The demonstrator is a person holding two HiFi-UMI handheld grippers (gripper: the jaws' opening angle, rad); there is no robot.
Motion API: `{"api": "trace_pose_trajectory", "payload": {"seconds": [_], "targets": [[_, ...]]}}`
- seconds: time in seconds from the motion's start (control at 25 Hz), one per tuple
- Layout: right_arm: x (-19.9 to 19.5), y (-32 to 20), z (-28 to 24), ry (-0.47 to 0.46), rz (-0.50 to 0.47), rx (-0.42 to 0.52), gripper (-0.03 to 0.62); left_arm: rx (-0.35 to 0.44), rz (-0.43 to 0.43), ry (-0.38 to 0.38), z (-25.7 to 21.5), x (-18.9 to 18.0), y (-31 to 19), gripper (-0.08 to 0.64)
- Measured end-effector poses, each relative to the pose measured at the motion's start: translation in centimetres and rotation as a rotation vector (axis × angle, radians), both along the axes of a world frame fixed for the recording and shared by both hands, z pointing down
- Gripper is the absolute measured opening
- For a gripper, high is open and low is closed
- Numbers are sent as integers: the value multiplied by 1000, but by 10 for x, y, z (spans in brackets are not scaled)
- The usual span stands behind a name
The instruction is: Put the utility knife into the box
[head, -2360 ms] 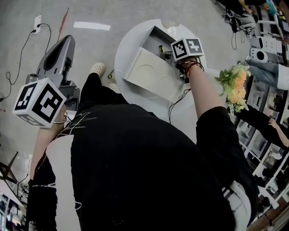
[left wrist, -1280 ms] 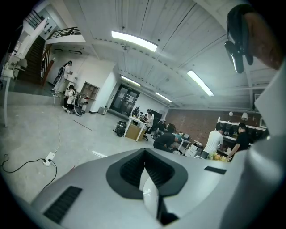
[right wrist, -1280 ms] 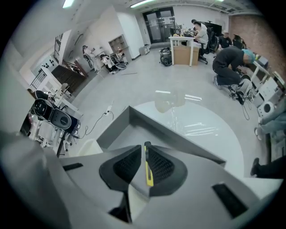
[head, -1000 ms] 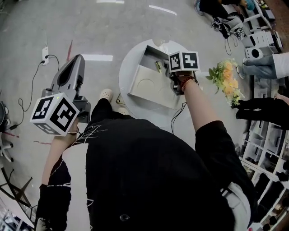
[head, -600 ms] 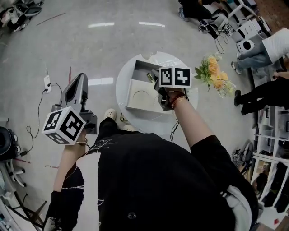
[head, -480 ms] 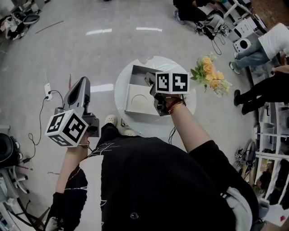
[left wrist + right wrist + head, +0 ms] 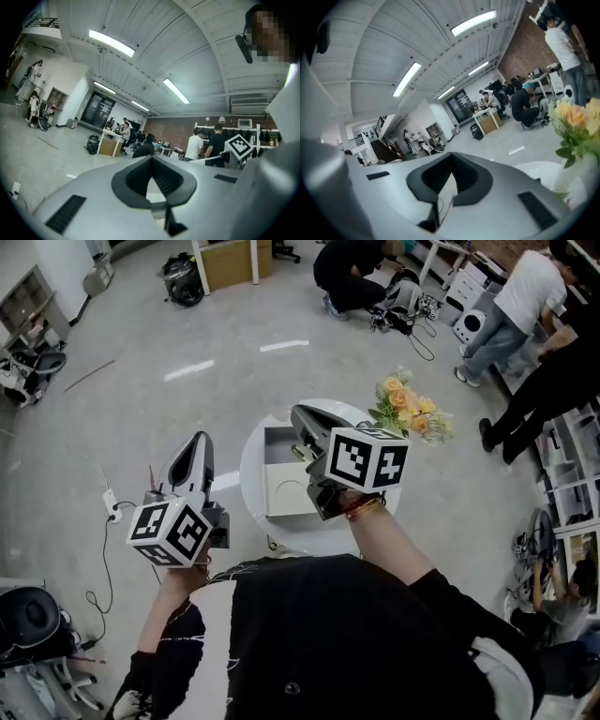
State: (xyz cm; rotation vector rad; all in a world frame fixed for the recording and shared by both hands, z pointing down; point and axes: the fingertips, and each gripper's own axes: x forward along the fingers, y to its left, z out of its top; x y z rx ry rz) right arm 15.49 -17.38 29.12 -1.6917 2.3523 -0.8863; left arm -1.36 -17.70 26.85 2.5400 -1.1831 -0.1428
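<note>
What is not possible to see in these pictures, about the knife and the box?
The utility knife: seen in no view; in the head view the right gripper covers part of the box.
Box inside: too small in the head view.
Both gripper views look across the room, not into the box.

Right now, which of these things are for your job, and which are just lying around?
For the job: box, open on the round table; right gripper and left gripper, both empty, fingers together. The utility knife doesn't show.

Just lying about: flowers; power strip; people at the back.
</note>
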Motion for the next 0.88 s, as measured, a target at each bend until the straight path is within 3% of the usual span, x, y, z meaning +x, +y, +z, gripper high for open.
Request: {"api": "trace_pose_trajectory", "payload": {"seconds": [0.28,0.56,0.88], "targets": [[-14,2,-38,164,114,95,5,32,138,-29,-17,0,-12,11],[-44,10,-59,181,231,165,6,41,262,-49,-26,-23,-15,11],[-78,24,-47,224,310,150,5,22,343,-21,-17,-49,-14,11]]}}
